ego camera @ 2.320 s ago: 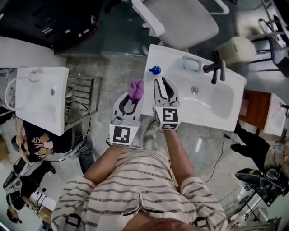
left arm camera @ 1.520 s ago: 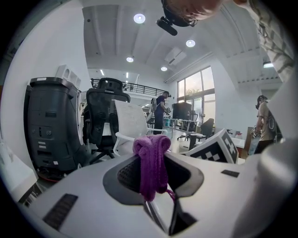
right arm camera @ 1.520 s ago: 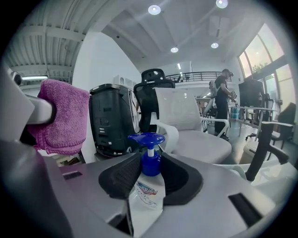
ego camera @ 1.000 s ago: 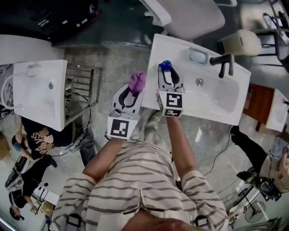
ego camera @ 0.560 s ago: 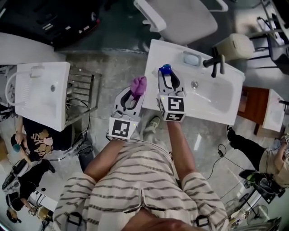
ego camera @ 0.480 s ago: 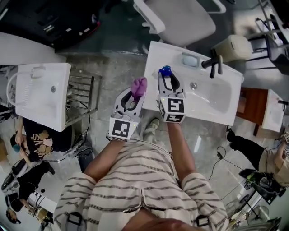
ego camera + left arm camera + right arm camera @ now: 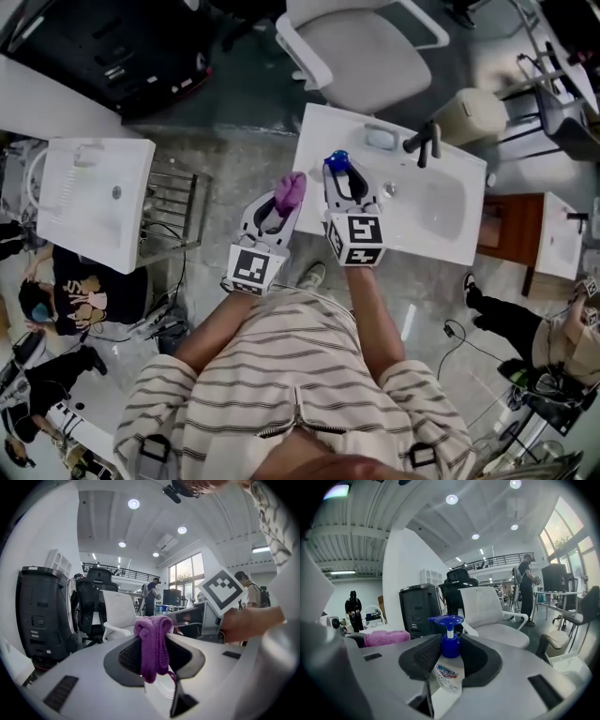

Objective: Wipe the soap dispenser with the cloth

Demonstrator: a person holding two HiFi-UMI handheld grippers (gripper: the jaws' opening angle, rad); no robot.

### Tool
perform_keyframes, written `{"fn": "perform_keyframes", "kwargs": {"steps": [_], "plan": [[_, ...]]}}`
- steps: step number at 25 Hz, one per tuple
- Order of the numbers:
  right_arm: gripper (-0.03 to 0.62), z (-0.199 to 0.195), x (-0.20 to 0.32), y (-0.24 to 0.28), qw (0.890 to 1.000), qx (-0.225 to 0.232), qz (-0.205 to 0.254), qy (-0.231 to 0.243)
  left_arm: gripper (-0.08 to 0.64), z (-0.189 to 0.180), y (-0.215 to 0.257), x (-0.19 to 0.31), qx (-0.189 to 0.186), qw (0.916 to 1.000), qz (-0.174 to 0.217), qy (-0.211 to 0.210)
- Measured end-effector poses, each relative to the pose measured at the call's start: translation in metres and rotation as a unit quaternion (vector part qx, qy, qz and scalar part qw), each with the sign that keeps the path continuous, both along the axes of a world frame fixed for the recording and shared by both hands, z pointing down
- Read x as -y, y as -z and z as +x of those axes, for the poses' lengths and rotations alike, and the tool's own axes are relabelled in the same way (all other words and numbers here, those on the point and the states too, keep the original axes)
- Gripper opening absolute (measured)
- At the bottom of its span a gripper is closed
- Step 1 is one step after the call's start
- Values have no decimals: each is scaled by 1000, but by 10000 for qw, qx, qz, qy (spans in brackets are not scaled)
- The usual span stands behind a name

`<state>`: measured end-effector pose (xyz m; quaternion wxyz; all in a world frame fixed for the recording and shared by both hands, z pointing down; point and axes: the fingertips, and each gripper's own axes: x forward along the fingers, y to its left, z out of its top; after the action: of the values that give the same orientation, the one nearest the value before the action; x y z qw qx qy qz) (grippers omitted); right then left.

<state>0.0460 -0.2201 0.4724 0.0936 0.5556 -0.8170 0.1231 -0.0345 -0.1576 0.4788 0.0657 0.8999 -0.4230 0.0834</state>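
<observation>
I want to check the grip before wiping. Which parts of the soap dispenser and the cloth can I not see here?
- Soap dispenser base: right gripper view, hidden behind the right gripper's body.
- Its bottle: head view, covered by that gripper; only the blue pump shows.
- Its label print: right gripper view, blurred.
- Cloth's full shape: left gripper view, bunched and folded in the left gripper.

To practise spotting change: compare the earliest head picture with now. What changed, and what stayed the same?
The right gripper reached forward, closed its fingers on the soap dispenser and raised it off the washbasin. The left gripper kept hold of the purple cloth, close beside it.
</observation>
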Motion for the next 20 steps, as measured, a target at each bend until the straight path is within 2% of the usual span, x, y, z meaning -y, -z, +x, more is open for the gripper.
{"fn": "perform_keyframes", "kwargs": {"steps": [11, 20], "plan": [[133, -2, -23, 49, 9995, 58, 271, 165, 117, 8, 28, -10, 4, 9997, 228, -116], [133, -4, -41, 66, 9989, 58, 400, 243, 116, 18, 41, -19, -18, 9990, 396, -213]]}}
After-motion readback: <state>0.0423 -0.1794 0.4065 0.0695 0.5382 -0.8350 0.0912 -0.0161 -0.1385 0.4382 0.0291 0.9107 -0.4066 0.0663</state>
